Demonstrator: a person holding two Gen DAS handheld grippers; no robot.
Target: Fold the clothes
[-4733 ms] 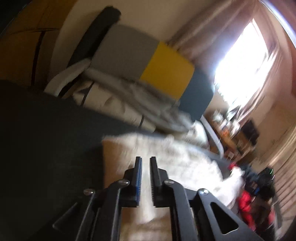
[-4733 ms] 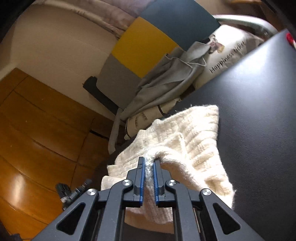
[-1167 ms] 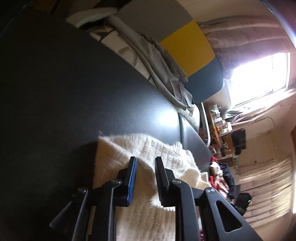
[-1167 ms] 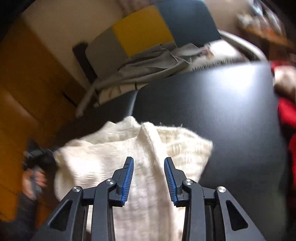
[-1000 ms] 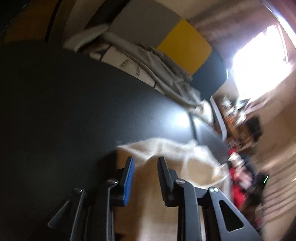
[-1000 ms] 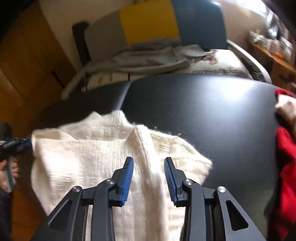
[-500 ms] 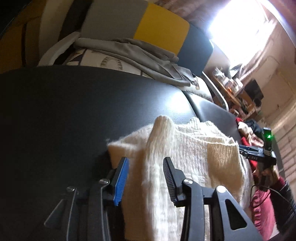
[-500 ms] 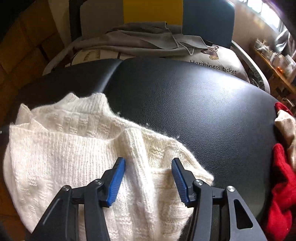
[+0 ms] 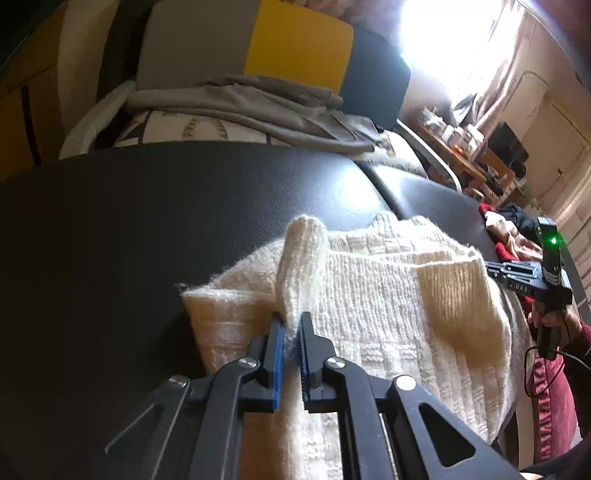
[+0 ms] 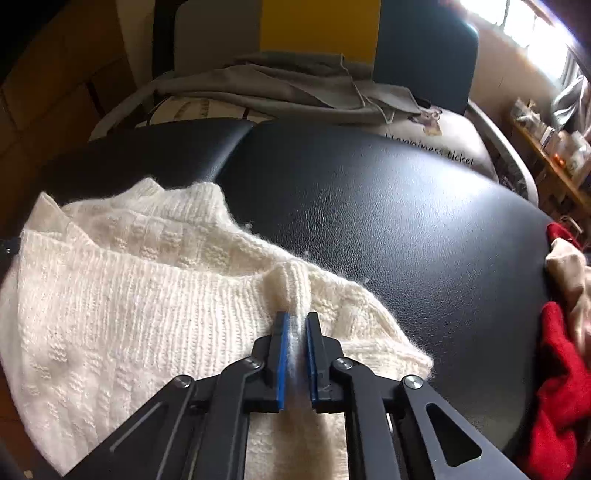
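While the cream knit sweater (image 10: 122,306) lies bunched on the black tabletop (image 10: 406,229), the right gripper (image 10: 294,325) pinches a raised fold of it. The left gripper (image 9: 290,325) likewise clamps a ridge of the sweater between narrow fingers (image 9: 276,350).

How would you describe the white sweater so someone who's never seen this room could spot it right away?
Start at the wide black padded surface in front of the grey, yellow and blue chair back. The cream knit sweater lies on its near side, pinched by both claws. Unlike the red garment at the right edge, it is pale, fuzzy and ribbed.
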